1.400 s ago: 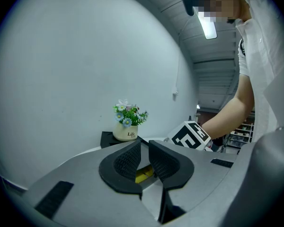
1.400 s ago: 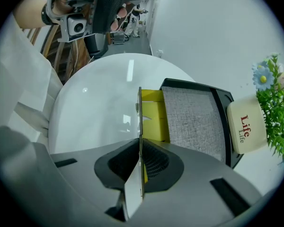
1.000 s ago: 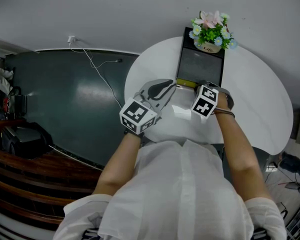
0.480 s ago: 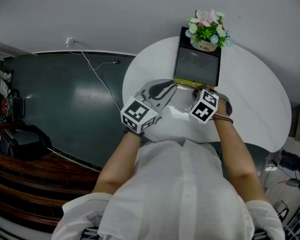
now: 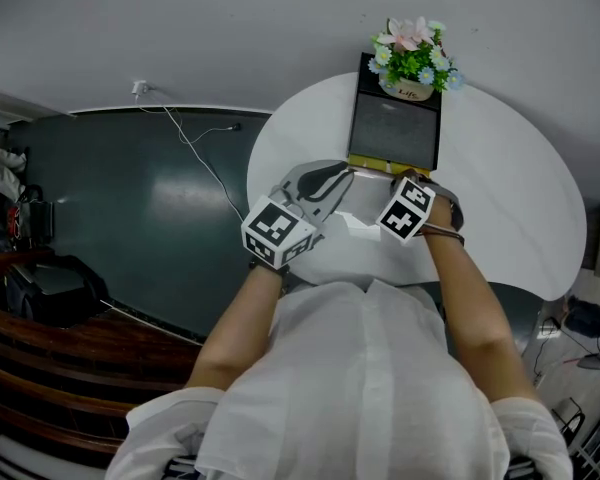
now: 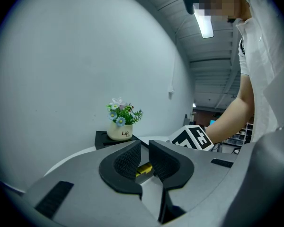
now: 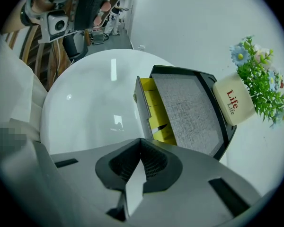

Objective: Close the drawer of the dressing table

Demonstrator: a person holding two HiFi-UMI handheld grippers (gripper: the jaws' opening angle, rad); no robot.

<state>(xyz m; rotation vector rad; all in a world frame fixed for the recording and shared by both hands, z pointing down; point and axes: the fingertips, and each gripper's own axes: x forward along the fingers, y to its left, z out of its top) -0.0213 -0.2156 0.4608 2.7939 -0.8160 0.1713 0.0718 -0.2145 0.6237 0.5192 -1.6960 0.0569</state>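
Observation:
A small black dressing table [image 5: 393, 128] [image 7: 189, 112] stands at the far side of a round white table [image 5: 520, 218]. Its drawer [image 7: 143, 109] is pulled out a little, and the yellow inside [image 5: 380, 165] [image 7: 157, 115] shows. My right gripper [image 5: 410, 177] [image 7: 141, 143] is shut with nothing in it, its tips just in front of the drawer's front panel. To the left of the drawer, my left gripper [image 5: 342, 175] [image 6: 144, 148] hovers over the white table. A narrow gap shows between its pads and nothing is held.
A white pot of flowers [image 5: 412, 53] [image 7: 234, 100] [image 6: 119, 132] sits on the back of the dressing table, against the grey wall. A dark green floor [image 5: 130, 198] with a white cable [image 5: 195, 148] lies to the left.
My right gripper has edged slightly closer to the drawer front. The left gripper has hardly moved, and the drawer still shows its yellow strip.

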